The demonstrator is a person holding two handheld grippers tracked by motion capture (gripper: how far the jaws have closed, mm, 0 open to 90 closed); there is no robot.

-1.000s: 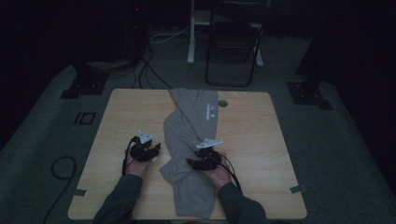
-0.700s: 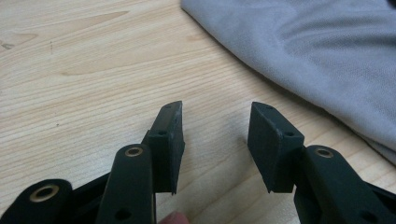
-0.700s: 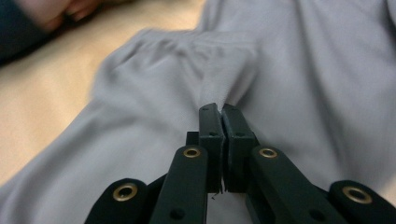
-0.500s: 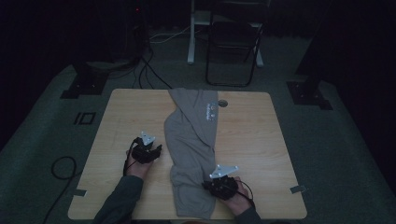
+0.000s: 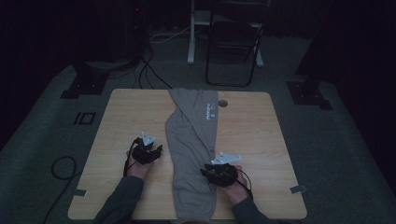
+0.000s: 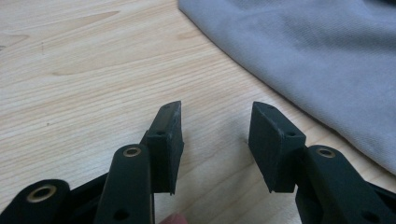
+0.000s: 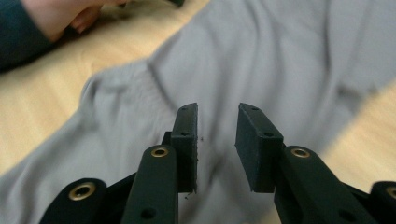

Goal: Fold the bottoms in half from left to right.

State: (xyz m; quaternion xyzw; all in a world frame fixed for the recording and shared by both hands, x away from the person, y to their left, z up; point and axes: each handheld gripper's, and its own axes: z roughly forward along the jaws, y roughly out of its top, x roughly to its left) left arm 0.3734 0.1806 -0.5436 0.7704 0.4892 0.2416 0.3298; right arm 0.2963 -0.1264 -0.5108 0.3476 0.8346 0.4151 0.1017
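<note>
A grey garment [image 5: 194, 140] lies folded into a long strip down the middle of the wooden table [image 5: 261, 135], with a small print near its far end. My left gripper [image 5: 158, 150] rests on the bare wood just left of the cloth, open; its jaws [image 6: 215, 135] hold nothing, and the garment's edge [image 6: 327, 60] lies beyond them to the right. My right gripper [image 5: 206, 171] sits at the strip's right edge near the front. Its jaws [image 7: 216, 140] have just been opening and stand apart over the grey cloth [image 7: 261, 56] with nothing pinched between them.
A round cable hole [image 5: 222, 103] is set in the table's far edge beside the garment. A dark chair [image 5: 231, 42] and a white post stand behind the table, and cables run over the floor at left. The person's left hand [image 7: 60, 18] shows across the cloth.
My right gripper pulled back from the middle of the garment toward the front right. The cloth's bulge at lower left is gone and the strip lies straighter. The left gripper stayed put.
</note>
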